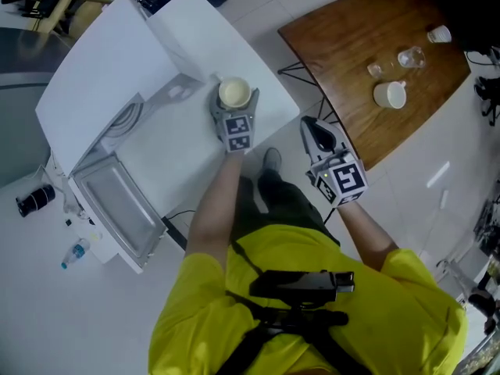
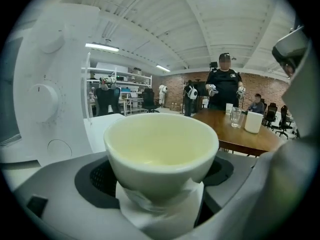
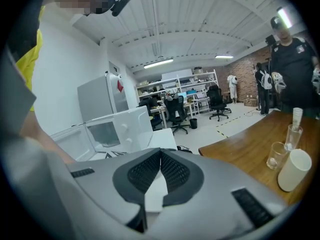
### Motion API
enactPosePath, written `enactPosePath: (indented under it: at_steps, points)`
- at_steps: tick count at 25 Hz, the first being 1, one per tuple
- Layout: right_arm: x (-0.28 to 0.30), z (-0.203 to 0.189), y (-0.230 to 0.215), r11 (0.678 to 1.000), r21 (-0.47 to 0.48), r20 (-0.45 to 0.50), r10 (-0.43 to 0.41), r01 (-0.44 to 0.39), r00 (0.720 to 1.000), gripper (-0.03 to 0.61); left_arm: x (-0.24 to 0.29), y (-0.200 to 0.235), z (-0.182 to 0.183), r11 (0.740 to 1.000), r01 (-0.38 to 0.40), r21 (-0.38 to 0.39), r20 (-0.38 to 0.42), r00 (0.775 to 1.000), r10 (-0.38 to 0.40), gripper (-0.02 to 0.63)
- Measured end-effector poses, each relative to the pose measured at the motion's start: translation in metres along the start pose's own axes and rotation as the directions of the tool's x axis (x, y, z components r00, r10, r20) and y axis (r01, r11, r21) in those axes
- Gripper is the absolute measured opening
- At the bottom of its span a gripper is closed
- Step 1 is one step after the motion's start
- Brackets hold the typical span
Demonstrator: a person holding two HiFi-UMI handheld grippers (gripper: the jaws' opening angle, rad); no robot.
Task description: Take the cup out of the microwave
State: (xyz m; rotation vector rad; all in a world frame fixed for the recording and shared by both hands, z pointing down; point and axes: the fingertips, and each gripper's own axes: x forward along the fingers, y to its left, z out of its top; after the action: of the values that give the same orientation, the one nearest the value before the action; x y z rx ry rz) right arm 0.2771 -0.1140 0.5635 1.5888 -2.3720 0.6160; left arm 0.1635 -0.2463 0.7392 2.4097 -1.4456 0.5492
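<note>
On a white desk (image 1: 183, 158), the microwave (image 1: 101, 69) stands open. The left gripper's (image 1: 234, 100) jaws clasp the cup (image 2: 161, 149), already out above the desk; setting it down level looks next. The right gripper's (image 1: 318, 131) jaws are closed, empty.

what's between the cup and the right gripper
Between the cup and the right gripper: only the white table's bare corner and some floor, seen in the head view.

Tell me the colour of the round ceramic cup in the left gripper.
Cream-white cup; the left gripper view shows it best.
</note>
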Motion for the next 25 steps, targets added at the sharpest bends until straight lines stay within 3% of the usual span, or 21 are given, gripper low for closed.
enactPosePath:
  at_steps: [5, 9, 11, 13, 14, 17, 20, 22, 25]
  points:
    - [0.005, 0.003, 0.01, 1.0, 0.001, 0.01, 0.01, -0.01, 1.0, 0.006, -0.007, 0.005, -0.005, 1.0, -0.009, -0.012, -0.04, 0.999, 0.008, 0.494]
    - [0.005, 0.023, 0.019, 1.0, 0.003, 0.03, 0.019, -0.019, 0.999, 0.006, -0.081, 0.015, -0.001, 0.995, -0.031, -0.094, -0.036, 0.999, 0.028, 0.471]
    - [0.006, 0.046, 0.027, 0.999, -0.013, 0.053, 0.032, -0.032, 0.998, 0.006, -0.14, 0.031, 0.029, 0.984, -0.06, -0.167, 0.033, 0.997, 0.066, 0.32]
    - [0.006, 0.074, 0.041, 0.997, -0.035, 0.091, 0.065, -0.062, 0.994, 0.006, -0.203, 0.054, 0.065, 0.965, -0.1, -0.243, 0.084, 0.989, 0.124, 0.112]
    - [0.006, 0.088, 0.05, 0.996, -0.046, 0.11, 0.086, -0.082, 0.99, 0.006, -0.234, 0.066, 0.081, 0.952, -0.119, -0.281, 0.105, 0.982, 0.154, 0.074]
    - [0.003, 0.127, 0.08, 0.987, -0.092, 0.157, 0.148, -0.134, 0.976, 0.006, -0.32, 0.109, 0.123, 0.918, -0.207, -0.337, 0.161, 0.948, 0.273, 0.021]
    - [0.0, 0.165, 0.114, 0.972, -0.142, 0.2, 0.213, -0.186, 0.956, 0.005, -0.401, 0.157, 0.162, 0.874, -0.32, -0.365, 0.226, 0.881, 0.417, 0.021]
    - [-0.006, 0.188, 0.136, 0.962, -0.164, 0.23, 0.252, -0.218, 0.94, 0.005, -0.447, 0.179, 0.181, 0.856, -0.369, -0.362, 0.255, 0.844, 0.472, 0.021]
    - [-0.015, 0.211, 0.164, 0.952, -0.184, 0.26, 0.289, -0.246, 0.922, 0.003, -0.497, 0.2, 0.195, 0.841, -0.428, -0.33, 0.254, 0.818, 0.516, 0.021]
